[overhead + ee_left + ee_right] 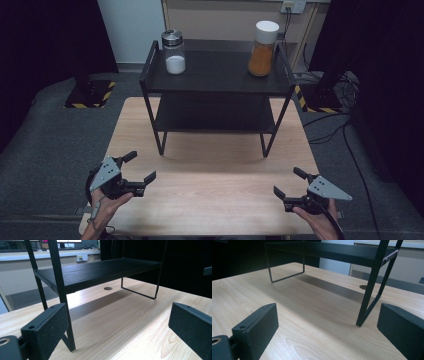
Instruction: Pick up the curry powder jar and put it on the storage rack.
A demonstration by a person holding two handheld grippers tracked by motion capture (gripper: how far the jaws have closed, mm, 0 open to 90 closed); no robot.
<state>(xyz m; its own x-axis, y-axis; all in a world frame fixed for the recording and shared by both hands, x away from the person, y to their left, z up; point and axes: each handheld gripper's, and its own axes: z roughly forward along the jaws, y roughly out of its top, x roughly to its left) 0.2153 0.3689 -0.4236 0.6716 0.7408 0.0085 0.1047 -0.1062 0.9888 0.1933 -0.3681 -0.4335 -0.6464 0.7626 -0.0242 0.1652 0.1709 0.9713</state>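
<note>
Glass jars — one with white powder (173,51), one with orange powder (263,41) — are being kept on the black rack's (216,80) top shelf, well apart from both claws. Nothing is being gripped; a reach forward and up is likely being called for. Left claw (141,167) and right claw (288,182) are being held spread, low over the tabletop (215,185).

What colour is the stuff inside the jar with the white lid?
Orange, a powder filling most of the jar on the shelf rack; the high view shows it best.
</note>
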